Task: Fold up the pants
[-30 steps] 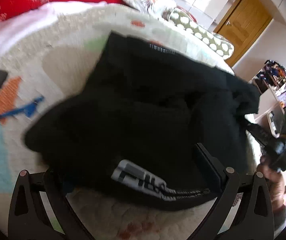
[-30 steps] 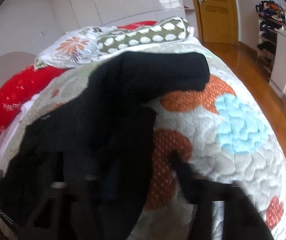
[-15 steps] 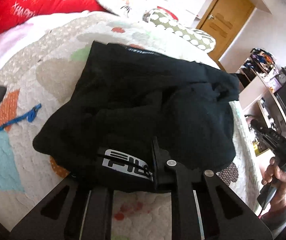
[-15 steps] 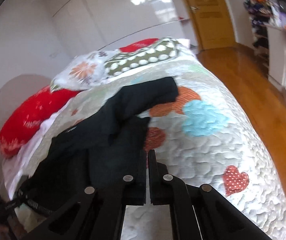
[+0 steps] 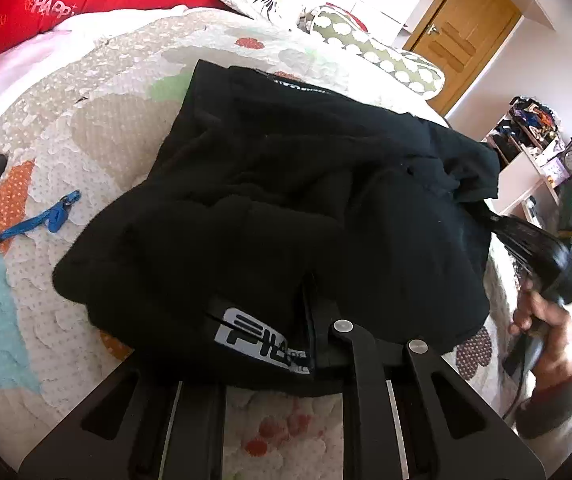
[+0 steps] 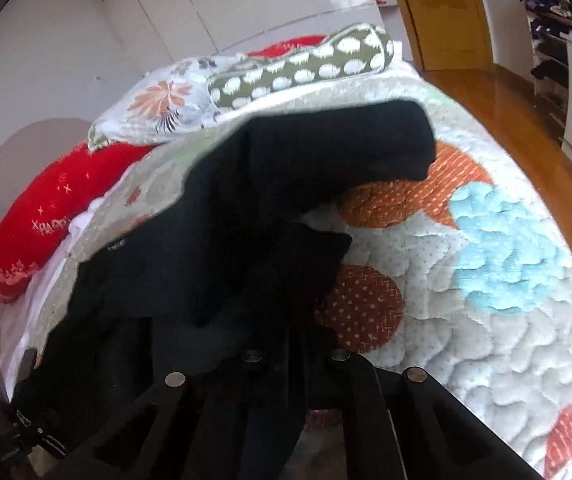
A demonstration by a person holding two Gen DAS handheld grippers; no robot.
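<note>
Pants (image 5: 286, 208), black and bunched, fill the frame's centre on the quilt (image 5: 86, 128). Left gripper (image 5: 310, 344) has just clamped its jaws on the waistband by the white logo (lower centre); right gripper (image 6: 294, 344) pinches dark cloth too.

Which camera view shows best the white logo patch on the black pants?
The left wrist view. There the white logo patch lies close and sharp at the near edge of the black pants, beside the left gripper, shut on the cloth. The right wrist view shows the pants only as dark cloth; the patch cannot be seen.
</note>
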